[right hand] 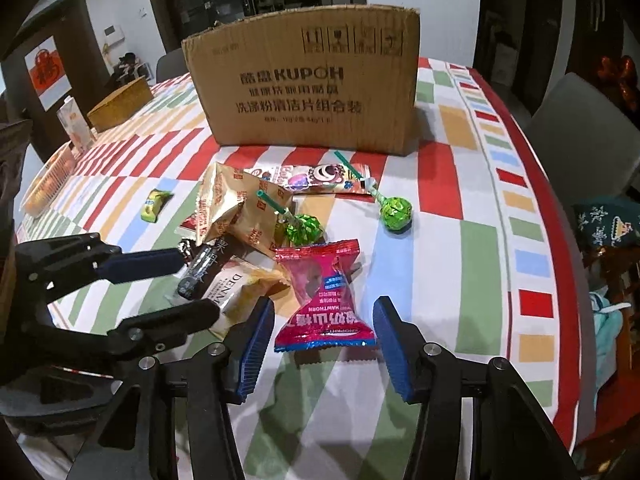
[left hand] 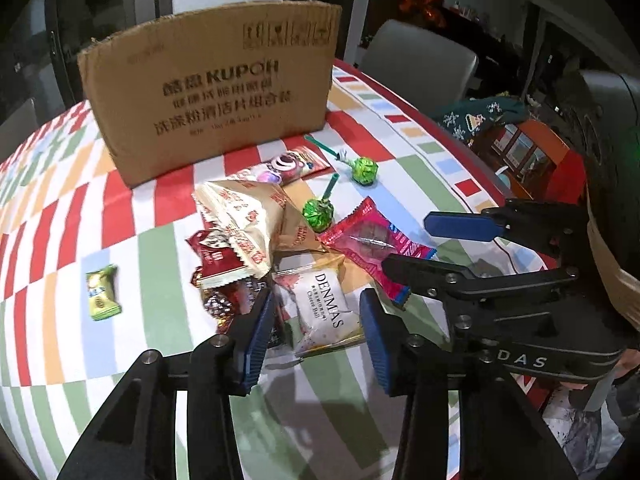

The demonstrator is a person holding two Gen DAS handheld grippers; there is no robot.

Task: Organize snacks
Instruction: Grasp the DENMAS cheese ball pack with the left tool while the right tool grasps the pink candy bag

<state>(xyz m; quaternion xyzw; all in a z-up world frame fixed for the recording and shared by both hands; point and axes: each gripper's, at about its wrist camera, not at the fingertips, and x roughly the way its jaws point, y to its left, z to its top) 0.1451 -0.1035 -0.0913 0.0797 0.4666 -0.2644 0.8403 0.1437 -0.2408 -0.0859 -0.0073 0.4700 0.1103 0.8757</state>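
Left gripper (left hand: 316, 326) straddles the glossy white DENMAS packet (left hand: 320, 312), lower centre; contact possibly not made. Right gripper (right hand: 324, 326) stands apart around the crinkled red foil packet (right hand: 324, 300). Corrugated cardboard box (right hand: 308, 80) upper centre on the chequered tablecloth (right hand: 460, 260).

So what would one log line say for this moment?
left claw: open around white DENMAS packet | right claw: open around red hawthorn packet | cardboard box: behind pile

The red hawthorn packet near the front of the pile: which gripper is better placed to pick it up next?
Probably the right gripper. The red hawthorn packet lies between its open fingers, not yet pinched. The left gripper straddles the white packet instead.
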